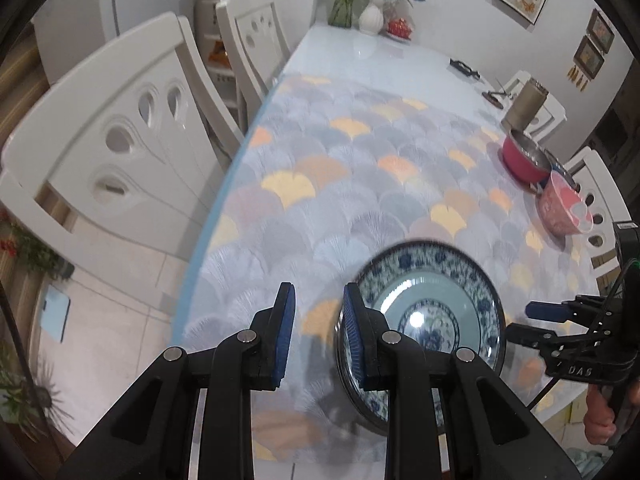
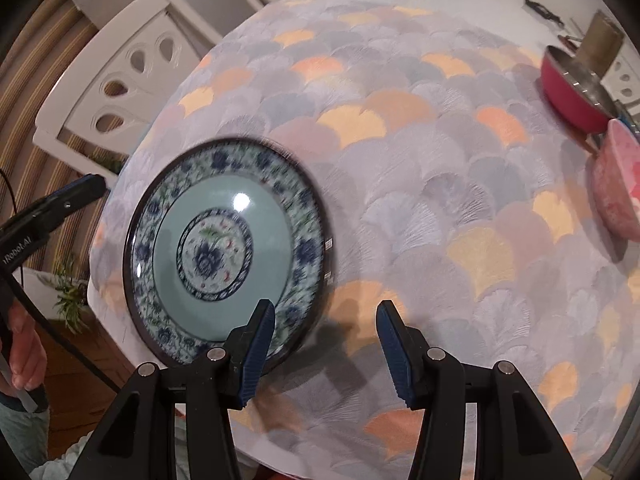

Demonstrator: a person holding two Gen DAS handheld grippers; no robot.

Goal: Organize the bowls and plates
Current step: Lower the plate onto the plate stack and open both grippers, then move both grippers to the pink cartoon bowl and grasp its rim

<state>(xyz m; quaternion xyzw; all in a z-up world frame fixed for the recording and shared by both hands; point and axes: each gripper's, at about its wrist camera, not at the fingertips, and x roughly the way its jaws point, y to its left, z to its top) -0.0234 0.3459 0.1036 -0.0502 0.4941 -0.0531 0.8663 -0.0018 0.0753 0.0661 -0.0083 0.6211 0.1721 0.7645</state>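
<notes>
A blue-and-white floral plate with a pale green well lies on the patterned tablecloth near the table's front left edge; its rim is blurred. My left gripper hovers just left of the plate, its pads drawn close with only a narrow slit and nothing in it; its tip shows apart from the plate. My right gripper is open above the plate's right rim, gripping nothing; it shows at the plate's right side. A pink patterned bowl and a red steel-lined bowl stand at the right.
An olive cylinder stands behind the red bowl. Vases and flowers sit at the table's far end. White chairs line the left side, and more the right. A person's hands show at the frame edges.
</notes>
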